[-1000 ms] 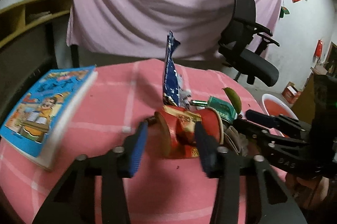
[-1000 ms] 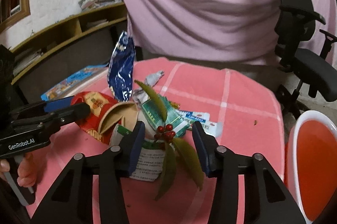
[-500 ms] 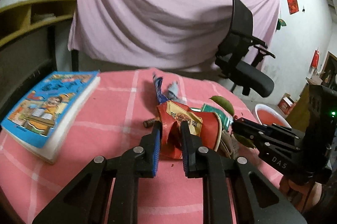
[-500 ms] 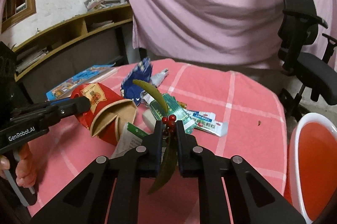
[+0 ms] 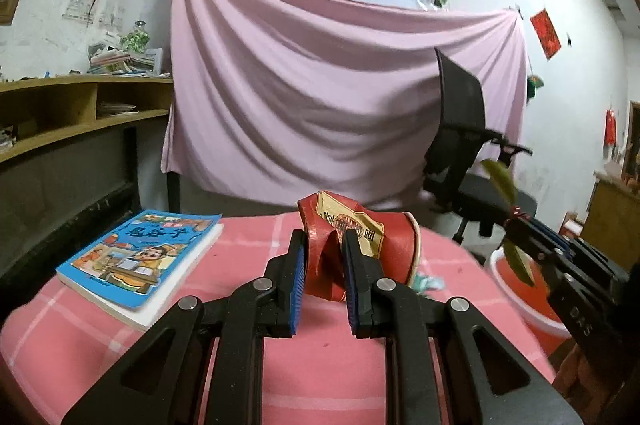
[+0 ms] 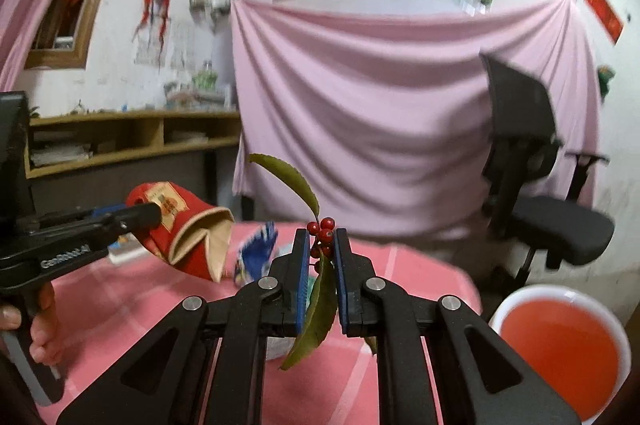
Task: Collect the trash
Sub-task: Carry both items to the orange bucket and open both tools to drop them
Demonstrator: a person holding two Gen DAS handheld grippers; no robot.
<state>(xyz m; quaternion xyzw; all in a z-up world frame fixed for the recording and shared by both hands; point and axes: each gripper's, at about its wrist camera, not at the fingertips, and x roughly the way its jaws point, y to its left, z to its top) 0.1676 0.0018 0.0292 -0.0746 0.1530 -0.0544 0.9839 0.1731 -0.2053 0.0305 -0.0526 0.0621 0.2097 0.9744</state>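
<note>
My left gripper [image 5: 323, 257] is shut on a crushed red paper cup [image 5: 360, 237], held up above the pink checked table [image 5: 320, 365]. The right wrist view shows the same cup [image 6: 188, 237] at the left, pinched by the left gripper [image 6: 148, 215]. My right gripper [image 6: 322, 245] is shut on a sprig with red berries and green leaves [image 6: 320, 305], lifted off the table. In the left wrist view that sprig [image 5: 504, 181] sticks out of the right gripper [image 5: 520, 225] at the right. A blue wrapper [image 6: 260, 249] lies on the table behind.
A red bucket with a white rim [image 6: 560, 345] stands low at the right, beside the table [image 6: 120, 305]. A blue picture book [image 5: 136, 257] lies on the table's left. A black office chair [image 6: 532, 177] and a pink drape [image 5: 320, 97] stand behind. A hand [image 6: 40, 337] holds the left gripper's handle.
Both grippers closed, the left on the red cup and the right on the berry sprig, then rose off the table and tilted up. The rest of the trash pile dropped out of view.
</note>
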